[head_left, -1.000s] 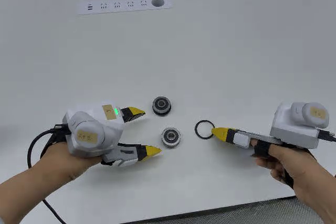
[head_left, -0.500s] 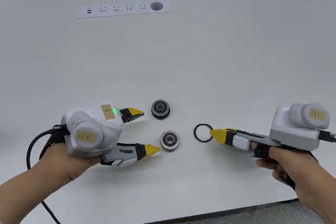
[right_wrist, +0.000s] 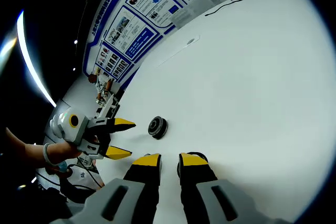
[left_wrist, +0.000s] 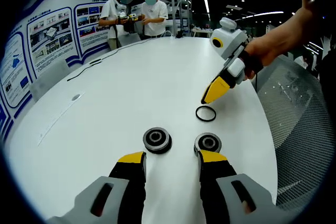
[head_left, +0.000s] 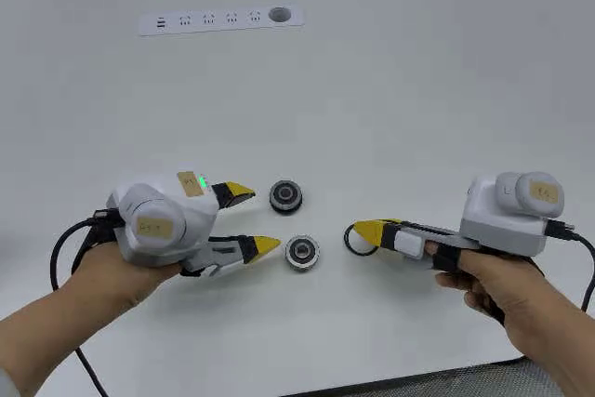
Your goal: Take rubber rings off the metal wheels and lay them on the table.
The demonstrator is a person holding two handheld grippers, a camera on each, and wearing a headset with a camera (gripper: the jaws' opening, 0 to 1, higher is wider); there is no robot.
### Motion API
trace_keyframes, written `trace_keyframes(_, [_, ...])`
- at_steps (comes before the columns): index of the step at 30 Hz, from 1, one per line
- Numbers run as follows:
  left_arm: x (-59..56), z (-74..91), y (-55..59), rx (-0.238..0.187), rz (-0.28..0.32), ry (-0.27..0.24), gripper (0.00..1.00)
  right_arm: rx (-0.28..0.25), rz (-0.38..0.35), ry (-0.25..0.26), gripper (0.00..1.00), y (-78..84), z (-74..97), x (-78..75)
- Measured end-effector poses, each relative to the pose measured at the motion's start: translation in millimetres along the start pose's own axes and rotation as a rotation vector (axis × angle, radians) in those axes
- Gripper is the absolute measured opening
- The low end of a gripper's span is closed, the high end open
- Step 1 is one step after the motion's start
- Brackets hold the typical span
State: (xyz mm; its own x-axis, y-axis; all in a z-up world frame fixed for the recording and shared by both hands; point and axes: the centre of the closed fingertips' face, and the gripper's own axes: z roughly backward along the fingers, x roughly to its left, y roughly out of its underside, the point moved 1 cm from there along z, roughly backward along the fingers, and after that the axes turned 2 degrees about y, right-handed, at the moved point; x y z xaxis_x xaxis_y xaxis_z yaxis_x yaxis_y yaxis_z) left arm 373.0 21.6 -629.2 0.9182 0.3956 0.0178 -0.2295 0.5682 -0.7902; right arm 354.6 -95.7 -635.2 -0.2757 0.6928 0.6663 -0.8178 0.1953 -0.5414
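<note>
**Desk** (head_left: 418, 90): white, smooth, matte, with a rounded near edge. All positions below are referenced to the front wheel (head_left: 301, 251).

**Left tool** (head_left: 257, 218): grey moulded shell with tapered black jaws and yellow tips. It is hand-held just left of the front wheel. The jaws stand wide apart with nothing between them, one tip beside the front wheel and the other towards the rear wheel (head_left: 285, 195).

**Right tool** (head_left: 364, 228): same build, held to the right of the front wheel. The right gripper view shows a narrow gap between the yellow tips, with nothing gripped.

**Power strip** (head_left: 221, 19): long, flat, white plastic, lying well behind the front wheel.

**Wheels**: both are round discs with metal hubs, lying flat. The rear wheel lies just behind the front wheel and has a black outer band. The front wheel's rim looks greyer.

**Rubber ring** (left_wrist: 197, 114): a thin black hoop, flat on the desk to the right of the front wheel.

**View differences**: the left gripper view shows the whole ring with the right tool's tip just above it, while the head view has that tip overlapping the ring. The left gripper view also shows two people (left_wrist: 139, 11) at the desk's far end.
</note>
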Motion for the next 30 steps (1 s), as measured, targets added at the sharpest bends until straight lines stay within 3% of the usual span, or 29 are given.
trace_keyframes(21, [20.5,-18.3,-15.2,0.021,-0.003,-0.032,0.24,0.014,-0.006,-0.036,0.14,0.8,-12.5,6.3])
trace_keyframes(30, [23.1,-29.2,-17.6,0.028,-0.002,-0.018,0.23,-0.011,0.019,-0.061,0.25,-4.7,-15.0,11.4])
